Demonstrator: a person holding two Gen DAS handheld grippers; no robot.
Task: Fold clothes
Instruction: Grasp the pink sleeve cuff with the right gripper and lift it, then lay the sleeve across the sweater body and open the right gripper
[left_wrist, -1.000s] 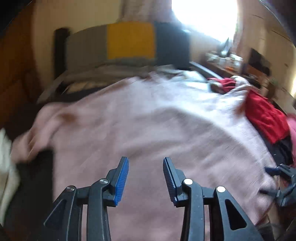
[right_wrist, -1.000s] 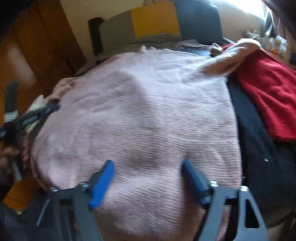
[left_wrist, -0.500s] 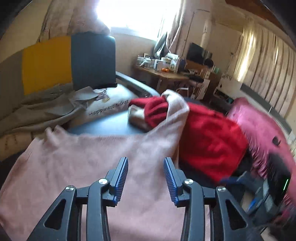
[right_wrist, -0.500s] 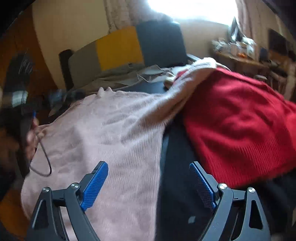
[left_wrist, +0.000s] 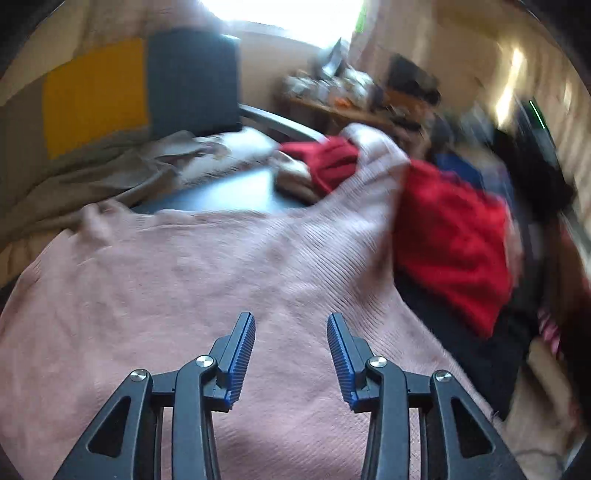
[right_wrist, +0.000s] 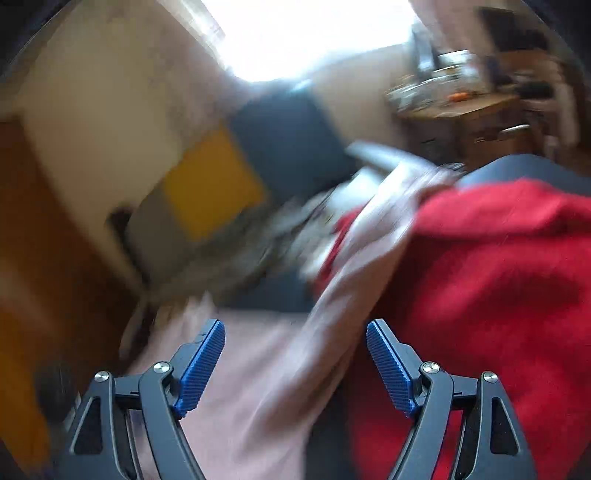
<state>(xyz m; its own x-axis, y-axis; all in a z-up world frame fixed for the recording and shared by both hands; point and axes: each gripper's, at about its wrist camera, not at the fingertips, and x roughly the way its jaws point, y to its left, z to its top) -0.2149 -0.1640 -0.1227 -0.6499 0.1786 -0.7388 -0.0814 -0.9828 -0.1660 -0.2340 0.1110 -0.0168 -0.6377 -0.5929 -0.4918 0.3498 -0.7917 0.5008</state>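
Bedroom, window lit behind. Pink sweater (left_wrist: 207, 280) lay spread flat; left gripper (left_wrist: 290, 325) hovered above, fingers part-open, empty. Right gripper (right_wrist: 295, 332) gaped, empty, over sleeve (right_wrist: 354, 273) draped on red garment (right_wrist: 487, 280). Likely sleeve-fold step; next needs cuff pinch.

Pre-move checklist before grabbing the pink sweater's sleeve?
1. Left tool open, nothing held: ok.
2. Right tool open, nothing held: ok.
3. Pink sweater body spread out: ok.
4. Sleeve free to lift: not ok, it lies draped over the red garment.
5. Sleeve between the right tool's fingers: cannot tell, heavy blur.
6. Views sharp enough to aim: not ok.
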